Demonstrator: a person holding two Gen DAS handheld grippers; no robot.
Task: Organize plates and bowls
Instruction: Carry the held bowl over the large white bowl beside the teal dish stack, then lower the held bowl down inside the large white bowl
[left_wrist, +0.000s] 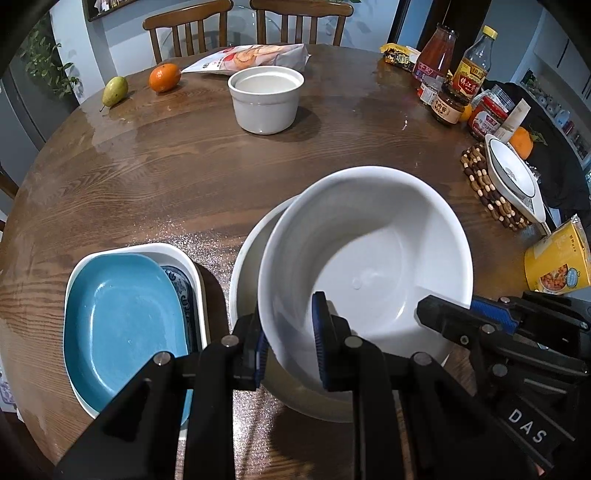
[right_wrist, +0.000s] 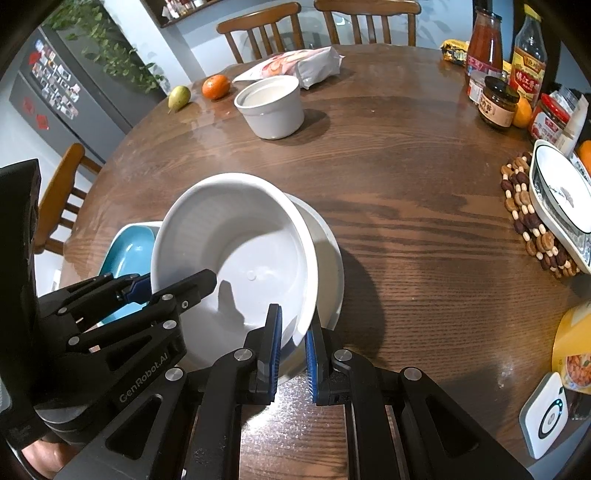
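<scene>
A large white bowl (left_wrist: 369, 258) (right_wrist: 240, 251) is tilted inside a second white bowl (left_wrist: 247, 280) (right_wrist: 328, 258) on the round wooden table (left_wrist: 184, 166). My left gripper (left_wrist: 290, 339) is shut on the upper bowl's near-left rim; it also shows in the right wrist view (right_wrist: 177, 284). My right gripper (right_wrist: 295, 343) is shut on its near-right rim and shows in the left wrist view (left_wrist: 450, 310). A blue plate (left_wrist: 125, 325) (right_wrist: 129, 251) lies on a patterned plate in a white dish (left_wrist: 177, 254). A white crock (left_wrist: 264, 99) (right_wrist: 271, 105) stands farther back.
A white plate (left_wrist: 513, 177) (right_wrist: 561, 199) lies on a beaded trivet (left_wrist: 480, 184) at the right edge. Jars and bottles (left_wrist: 454, 81) crowd the far right. A pear (left_wrist: 114, 90), an orange (left_wrist: 164, 76) and a snack bag (left_wrist: 255, 57) lie at the back. A yellow box (left_wrist: 557, 258) sits near right.
</scene>
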